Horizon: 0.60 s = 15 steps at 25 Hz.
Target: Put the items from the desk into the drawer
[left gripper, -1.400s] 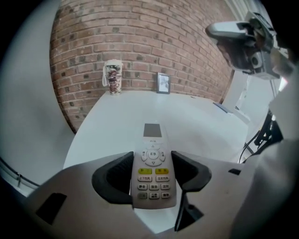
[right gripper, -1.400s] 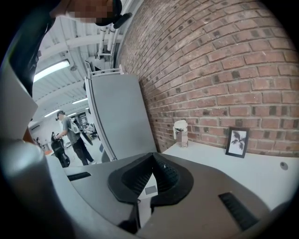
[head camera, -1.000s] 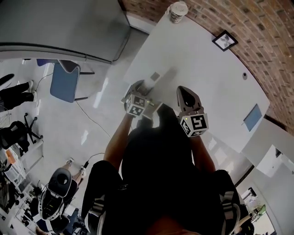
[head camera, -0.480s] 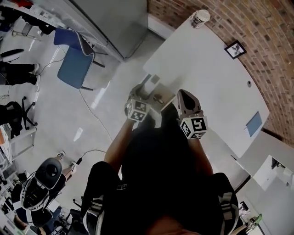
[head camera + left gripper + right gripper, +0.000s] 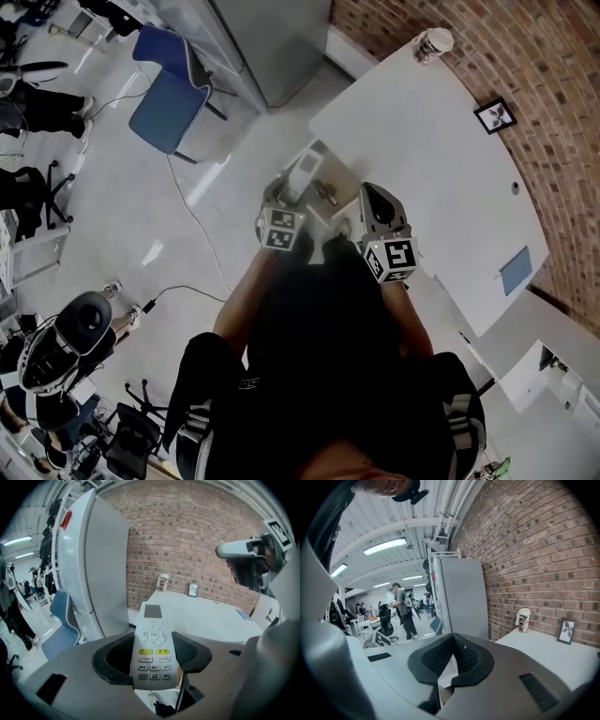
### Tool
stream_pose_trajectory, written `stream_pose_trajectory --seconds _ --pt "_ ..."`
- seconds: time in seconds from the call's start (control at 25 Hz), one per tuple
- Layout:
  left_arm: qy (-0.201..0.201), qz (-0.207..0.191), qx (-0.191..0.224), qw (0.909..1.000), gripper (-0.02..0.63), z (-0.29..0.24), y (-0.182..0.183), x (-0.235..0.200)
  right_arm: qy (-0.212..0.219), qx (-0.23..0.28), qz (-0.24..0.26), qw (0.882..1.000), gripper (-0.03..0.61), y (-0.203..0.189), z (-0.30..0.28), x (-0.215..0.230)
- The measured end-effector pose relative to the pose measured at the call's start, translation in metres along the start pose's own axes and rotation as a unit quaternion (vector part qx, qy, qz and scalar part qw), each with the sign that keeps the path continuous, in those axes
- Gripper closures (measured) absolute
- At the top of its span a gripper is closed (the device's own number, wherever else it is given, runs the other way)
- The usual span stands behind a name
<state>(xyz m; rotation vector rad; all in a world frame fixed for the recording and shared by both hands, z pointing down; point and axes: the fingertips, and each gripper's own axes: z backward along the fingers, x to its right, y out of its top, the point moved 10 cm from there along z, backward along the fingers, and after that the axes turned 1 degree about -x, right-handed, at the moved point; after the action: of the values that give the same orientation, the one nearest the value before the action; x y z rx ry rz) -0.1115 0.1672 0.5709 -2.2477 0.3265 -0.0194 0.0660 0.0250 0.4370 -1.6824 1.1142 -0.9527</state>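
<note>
**Remote control held in the left hand-held gripper, not yet in the drawer**

The left hand-held gripper [image 5: 153, 644] is grasping a pale remote control [image 5: 152, 620]. Its two dark pads are pressing on the long sides of the lower half. The screen end is sticking out well past the jaw tips, buttons facing up. Ahead of this gripper, beyond the remote's tip, the white worktop [image 5: 206, 616] is stretching toward a brick wall. A paper cup [image 5: 162, 582] and a small picture frame [image 5: 192, 589] are standing at its far edge.

The right hand-held gripper [image 5: 452, 641] is hanging just to the right of the left one, its jaws clenched together at the tips. A pale sliver is showing in the gap behind them, and I cannot tell what it is.

No view is showing the drawer clearly, so its place relative to either gripper is uncertain.

To do this step well, the long overhang probably matters most. The remote likely needs to stay level and go into the drawer screen end first, low and slow, so the tip is not knocking the drawer's edge. The jaws are best opened only once the remote is resting on the drawer floor. The right gripper may be needed to steady the drawer.
</note>
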Motion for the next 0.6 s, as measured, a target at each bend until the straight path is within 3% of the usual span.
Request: stream_pose_trajectory --seconds 0.16,0.4,0.6 --pt "0.023 0.035 -0.018 0.999 0.365 0.006 -0.011 0.016 0.019 -0.009 0.001 1.0 0.578 -0.002 0.009 0.002" --pt "0.05 0.117 -0.057 0.9901 0.365 -0.035 -0.051 0.045 0.045 -0.037 0.0 0.998 0.578 -0.024 0.002 0.025" --pt "0.063 0.16 -0.089 0.981 0.365 -0.082 -0.088 0.063 0.056 -0.052 -0.007 0.997 0.578 -0.042 -0.002 0.038"
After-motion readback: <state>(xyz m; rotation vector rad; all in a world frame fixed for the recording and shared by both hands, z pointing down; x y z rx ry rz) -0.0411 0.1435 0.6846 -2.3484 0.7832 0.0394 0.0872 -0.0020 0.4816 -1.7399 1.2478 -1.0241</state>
